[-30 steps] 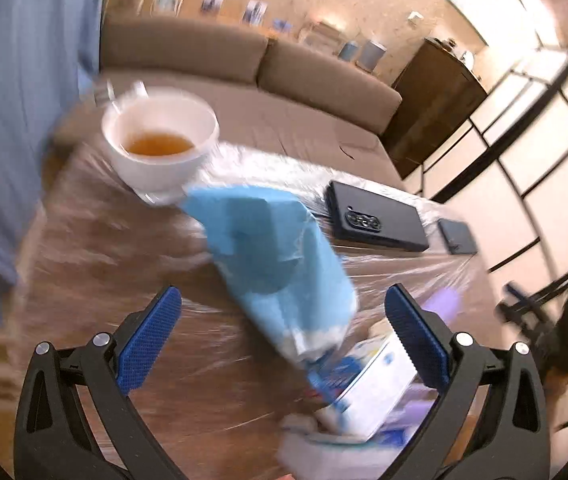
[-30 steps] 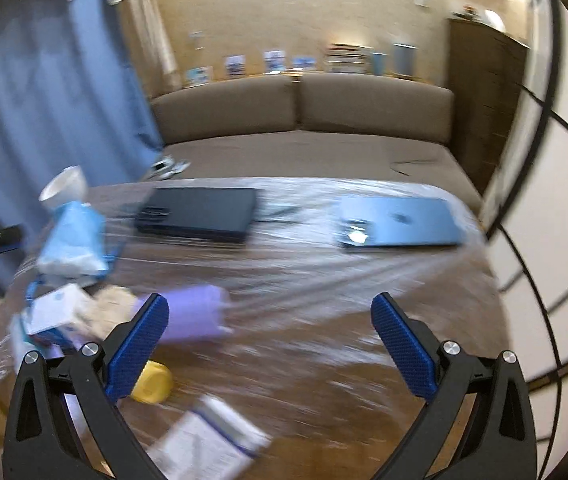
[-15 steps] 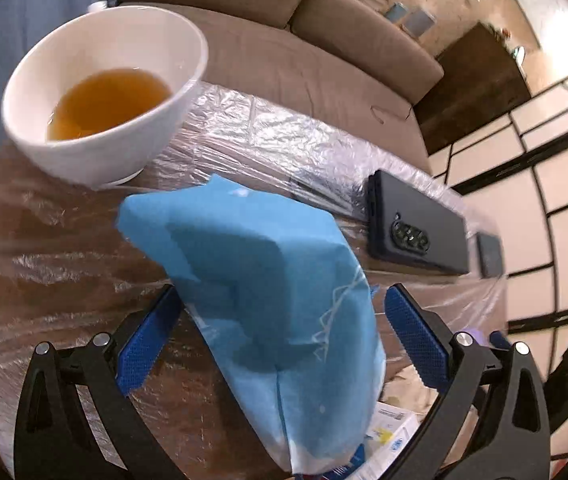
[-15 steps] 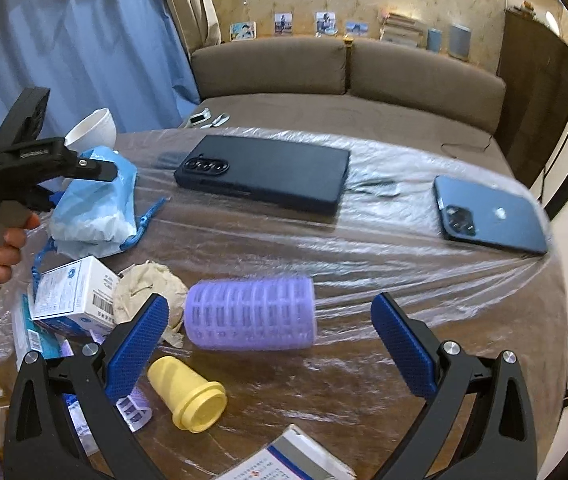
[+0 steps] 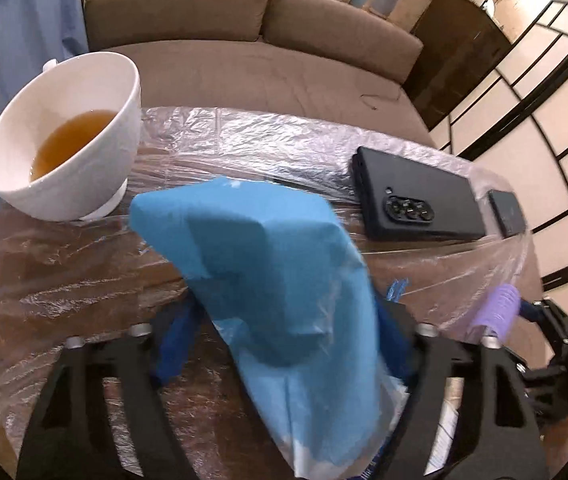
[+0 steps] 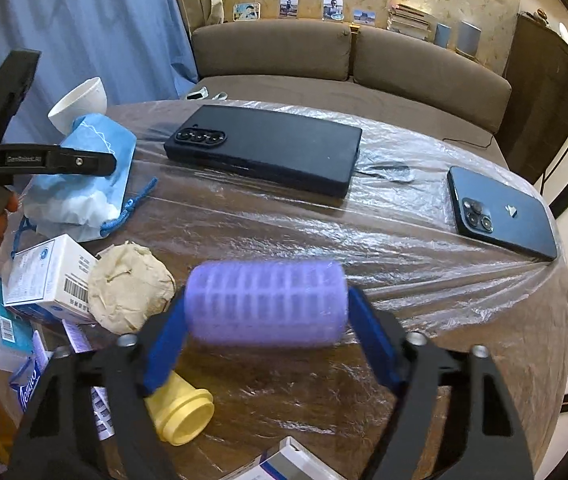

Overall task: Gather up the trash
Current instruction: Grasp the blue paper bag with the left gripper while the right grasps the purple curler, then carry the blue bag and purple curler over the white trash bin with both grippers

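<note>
on the plastic-wrapped table, a blue bag is clamped between the pads of the left gripper; what it holds cannot be told. just beside it, a white cup is seen partly filled with amber liquid. a purple hair roller is pinched end to end by the right gripper — a crumpled paper ball, white box and yellow cap lie near.
</note>
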A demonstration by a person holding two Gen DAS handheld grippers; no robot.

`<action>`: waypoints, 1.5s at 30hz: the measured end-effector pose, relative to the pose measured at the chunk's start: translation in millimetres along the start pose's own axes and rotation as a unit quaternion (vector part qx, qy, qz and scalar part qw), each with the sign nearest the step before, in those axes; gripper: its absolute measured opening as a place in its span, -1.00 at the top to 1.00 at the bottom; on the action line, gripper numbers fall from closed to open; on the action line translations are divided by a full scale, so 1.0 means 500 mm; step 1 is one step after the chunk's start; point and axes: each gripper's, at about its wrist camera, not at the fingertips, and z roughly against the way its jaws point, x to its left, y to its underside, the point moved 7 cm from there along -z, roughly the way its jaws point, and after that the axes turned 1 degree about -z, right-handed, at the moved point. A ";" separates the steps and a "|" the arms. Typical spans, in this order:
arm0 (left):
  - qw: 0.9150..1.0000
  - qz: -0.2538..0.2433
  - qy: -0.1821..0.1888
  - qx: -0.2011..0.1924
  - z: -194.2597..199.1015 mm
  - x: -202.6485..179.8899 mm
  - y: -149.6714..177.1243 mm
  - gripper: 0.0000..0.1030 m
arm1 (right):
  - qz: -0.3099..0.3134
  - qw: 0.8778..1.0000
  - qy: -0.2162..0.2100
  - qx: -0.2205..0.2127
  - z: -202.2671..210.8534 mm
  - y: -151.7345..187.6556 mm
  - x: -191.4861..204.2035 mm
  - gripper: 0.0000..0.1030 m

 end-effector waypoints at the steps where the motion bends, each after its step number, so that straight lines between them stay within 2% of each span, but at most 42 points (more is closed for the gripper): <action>1: 1.000 0.000 0.005 -0.002 0.002 -0.001 0.001 -0.23 | -0.005 1.000 0.000 -0.005 0.002 -0.002 -0.003 -0.37; 3: 1.000 -0.014 0.011 -0.005 0.008 -0.007 0.005 -0.04 | -0.011 1.000 -0.008 -0.011 0.009 -0.007 -0.006 -0.37; 5: 1.000 -0.018 0.012 -0.008 0.014 -0.014 0.006 0.01 | -0.012 1.000 -0.006 -0.021 0.020 -0.013 -0.009 -0.37; 9: 0.999 -0.003 0.047 -0.024 0.038 -0.023 0.003 0.01 | -0.020 0.998 0.001 -0.053 0.052 -0.025 -0.016 -0.37; 14: 0.999 -0.016 0.035 -0.038 0.058 -0.028 0.001 0.04 | -0.042 0.996 -0.006 -0.080 0.085 -0.035 -0.020 -0.37; 18: 0.995 -0.007 0.052 -0.083 0.108 -0.035 -0.022 0.04 | -0.044 0.994 -0.001 -0.101 0.114 -0.052 -0.017 -0.37; 29: 0.982 -0.023 0.083 -0.170 0.268 -0.087 -0.045 0.04 | -0.047 0.990 -0.016 -0.135 0.206 -0.052 0.005 -0.37; 35: 0.979 -0.048 0.081 -0.179 0.319 -0.121 0.022 0.04 | -0.031 0.988 -0.022 -0.147 0.269 -0.004 0.042 -0.37; 45: 0.980 -0.073 0.068 -0.174 0.359 -0.134 0.205 0.04 | -0.037 0.988 -0.037 -0.148 0.343 0.113 0.100 -0.37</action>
